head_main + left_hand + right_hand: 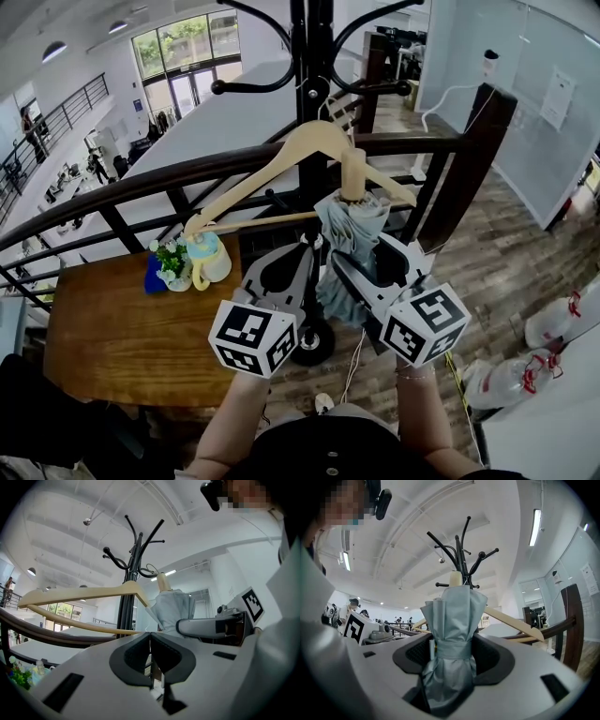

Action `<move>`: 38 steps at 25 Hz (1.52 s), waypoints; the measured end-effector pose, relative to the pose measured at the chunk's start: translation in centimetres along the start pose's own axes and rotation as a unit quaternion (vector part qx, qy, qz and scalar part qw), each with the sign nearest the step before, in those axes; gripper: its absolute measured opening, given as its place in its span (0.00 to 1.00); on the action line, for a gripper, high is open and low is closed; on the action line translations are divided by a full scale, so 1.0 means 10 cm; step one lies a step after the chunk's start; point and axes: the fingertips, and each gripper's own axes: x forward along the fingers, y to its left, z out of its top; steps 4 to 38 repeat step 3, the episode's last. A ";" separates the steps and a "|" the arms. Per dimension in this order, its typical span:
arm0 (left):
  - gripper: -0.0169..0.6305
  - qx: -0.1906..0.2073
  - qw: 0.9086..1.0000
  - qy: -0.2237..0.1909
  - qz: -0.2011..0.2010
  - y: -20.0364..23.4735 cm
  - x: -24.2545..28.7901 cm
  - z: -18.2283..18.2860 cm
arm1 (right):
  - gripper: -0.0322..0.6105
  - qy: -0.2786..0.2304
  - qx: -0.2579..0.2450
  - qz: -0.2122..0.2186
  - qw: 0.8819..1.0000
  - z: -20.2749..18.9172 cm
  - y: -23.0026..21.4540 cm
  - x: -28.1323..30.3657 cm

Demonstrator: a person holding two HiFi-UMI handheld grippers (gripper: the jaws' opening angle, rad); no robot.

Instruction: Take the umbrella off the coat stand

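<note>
A folded grey-blue umbrella (349, 230) with a pale wooden handle (353, 173) hangs at the black coat stand (312, 56), next to a wooden hanger (272, 164). My right gripper (364, 267) is shut on the umbrella's strapped middle (452, 620), with cloth filling the space between its pads. Just left of the umbrella, my left gripper (302, 255) is shut with nothing in it, its pads meeting (150, 637). From the left gripper view the umbrella (171, 609) stands ahead to the right, with the hanger (84, 592) crossing at left. How the handle is hooked on the stand is hidden.
A dark wooden railing (141, 183) runs behind the stand. At lower left is a wooden table (112, 328) carrying a small plant and cup (187, 262). White bags (562, 323) lie on the floor at right. The stand's base (314, 342) sits between my arms.
</note>
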 end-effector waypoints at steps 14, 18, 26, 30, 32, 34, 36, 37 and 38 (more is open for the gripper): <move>0.05 0.001 1.000 0.002 0.000 0.00 0.01 -0.01 | 0.45 -0.001 0.000 -0.001 1.000 0.01 -0.02 0.00; 0.05 0.001 1.000 0.002 0.000 0.00 0.01 -0.01 | 0.45 -0.001 0.000 -0.001 1.000 0.01 -0.02 0.00; 0.05 0.001 1.000 0.002 0.000 0.00 0.01 -0.01 | 0.45 -0.001 0.000 -0.001 1.000 0.01 -0.02 0.00; 0.05 0.001 1.000 0.002 0.000 0.00 0.01 -0.01 | 0.45 -0.001 0.000 -0.001 1.000 0.01 -0.02 0.00; 0.05 0.001 1.000 0.002 0.000 0.00 0.01 -0.01 | 0.45 -0.001 0.000 -0.001 1.000 0.01 -0.02 0.00; 0.05 0.001 1.000 0.002 0.000 0.00 0.01 -0.01 | 0.45 -0.001 0.000 -0.001 1.000 0.01 -0.02 0.00; 0.05 0.001 1.000 0.002 0.000 0.00 0.01 -0.01 | 0.45 -0.001 0.000 -0.001 1.000 0.01 -0.02 0.00; 0.05 0.001 1.000 0.002 0.000 0.00 0.01 -0.01 | 0.45 -0.001 0.000 -0.001 1.000 0.01 -0.02 0.00; 0.05 0.001 1.000 0.002 0.000 0.00 0.01 -0.01 | 0.45 -0.001 0.000 -0.001 1.000 0.01 -0.02 0.00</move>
